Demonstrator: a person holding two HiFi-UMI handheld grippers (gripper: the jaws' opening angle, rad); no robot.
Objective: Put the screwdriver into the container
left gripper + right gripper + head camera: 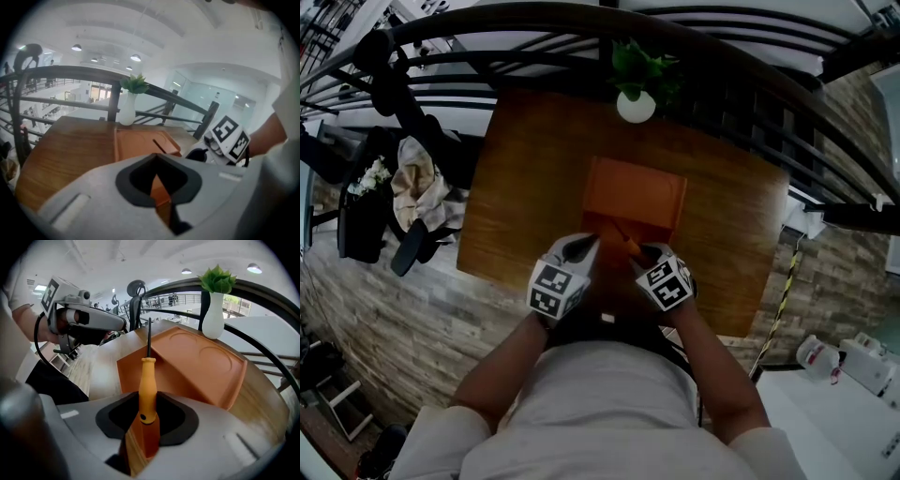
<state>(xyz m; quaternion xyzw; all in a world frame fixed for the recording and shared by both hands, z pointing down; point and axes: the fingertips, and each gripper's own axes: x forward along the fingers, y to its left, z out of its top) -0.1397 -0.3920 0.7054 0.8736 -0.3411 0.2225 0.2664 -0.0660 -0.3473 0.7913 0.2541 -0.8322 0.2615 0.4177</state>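
Head view: at frame centre, the right hand-held gripper (652,253) holds the screwdriver (628,242) over the near edge of the orange container (633,192) on the wooden counter (520,187).

Left gripper view: the left hand-held gripper (159,185) has its jaws pressed together, with nothing between them.

Right gripper view: the jaws pinch the screwdriver's yellow-orange handle. Its thin dark shaft points towards the container.

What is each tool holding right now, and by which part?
The right tool grips the screwdriver by its orange handle; the left tool holds nothing.
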